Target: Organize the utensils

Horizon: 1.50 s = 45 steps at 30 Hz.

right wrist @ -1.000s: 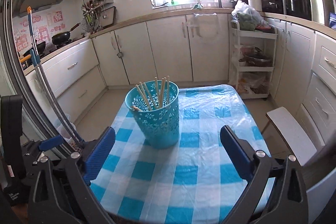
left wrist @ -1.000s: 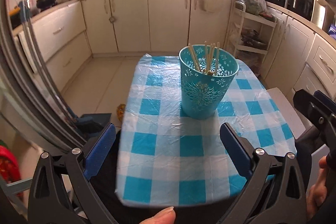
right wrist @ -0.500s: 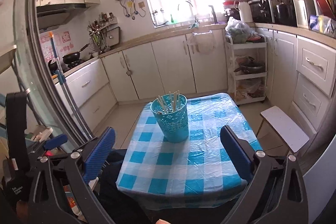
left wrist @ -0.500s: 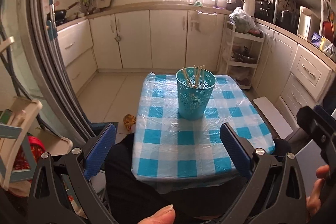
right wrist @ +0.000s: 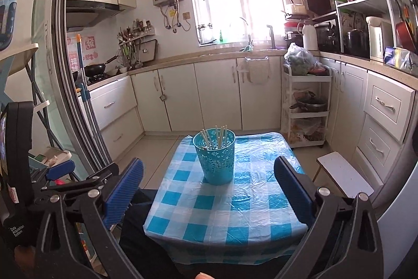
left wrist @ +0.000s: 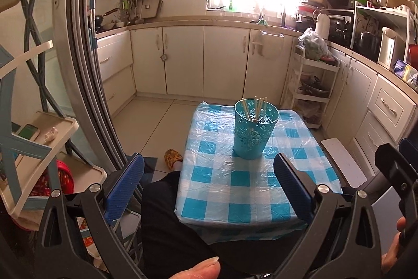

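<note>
A teal perforated holder [left wrist: 254, 128] [right wrist: 215, 156] stands upright on a small table with a blue-and-white checked cloth [left wrist: 235, 187] [right wrist: 235, 203]. Several wooden chopsticks [left wrist: 257, 109] [right wrist: 214, 136] stick up out of it. My left gripper [left wrist: 209, 188] is open and held well back from the table's near edge, nothing between its blue pads. My right gripper [right wrist: 209, 190] is also open and empty, at a similar distance. In the left wrist view the right gripper's black frame [left wrist: 397, 174] shows at the right edge.
A person's dark-clad leg [left wrist: 167, 211] and slippered foot [left wrist: 173, 158] are at the table's left. A white stool [right wrist: 344, 177] stands right of the table, a white trolley [right wrist: 308, 106] behind it. A shelf rack [left wrist: 34, 137] and door frame [left wrist: 86, 69] are left. Cabinets line the walls.
Both grippers have pulled back and up from the table, so the holder and cloth look smaller and farther away. Both stay open. The holder has not moved.
</note>
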Tool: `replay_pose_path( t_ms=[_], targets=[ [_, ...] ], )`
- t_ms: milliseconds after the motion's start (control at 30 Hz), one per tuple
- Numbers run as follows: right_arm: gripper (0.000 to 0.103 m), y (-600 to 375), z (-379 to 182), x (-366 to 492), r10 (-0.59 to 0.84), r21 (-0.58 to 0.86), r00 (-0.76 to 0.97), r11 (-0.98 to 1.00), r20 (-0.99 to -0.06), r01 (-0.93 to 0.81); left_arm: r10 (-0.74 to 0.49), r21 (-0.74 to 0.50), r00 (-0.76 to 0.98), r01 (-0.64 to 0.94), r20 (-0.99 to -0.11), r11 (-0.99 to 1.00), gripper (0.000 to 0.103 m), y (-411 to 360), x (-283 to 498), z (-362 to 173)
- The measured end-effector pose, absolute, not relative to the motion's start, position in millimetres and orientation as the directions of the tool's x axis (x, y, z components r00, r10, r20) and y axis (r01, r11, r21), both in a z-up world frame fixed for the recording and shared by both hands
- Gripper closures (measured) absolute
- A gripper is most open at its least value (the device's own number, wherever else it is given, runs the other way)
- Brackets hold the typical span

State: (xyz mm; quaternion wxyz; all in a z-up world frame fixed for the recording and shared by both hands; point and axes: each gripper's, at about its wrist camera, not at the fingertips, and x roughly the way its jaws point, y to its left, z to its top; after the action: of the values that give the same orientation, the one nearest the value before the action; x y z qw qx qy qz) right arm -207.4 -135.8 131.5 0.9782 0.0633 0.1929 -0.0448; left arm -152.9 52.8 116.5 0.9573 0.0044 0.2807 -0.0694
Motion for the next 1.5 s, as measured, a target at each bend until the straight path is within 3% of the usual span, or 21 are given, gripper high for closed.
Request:
replay_pose_path(
  t_ms=[1500],
  targets=[
    [0.007,-125,136,-222,-0.039,0.099,0.928,0.992,-0.370,0.081,-0.120,-0.029,0.853,0.122,-0.508,0.992,0.008,57,-171,124]
  ],
)
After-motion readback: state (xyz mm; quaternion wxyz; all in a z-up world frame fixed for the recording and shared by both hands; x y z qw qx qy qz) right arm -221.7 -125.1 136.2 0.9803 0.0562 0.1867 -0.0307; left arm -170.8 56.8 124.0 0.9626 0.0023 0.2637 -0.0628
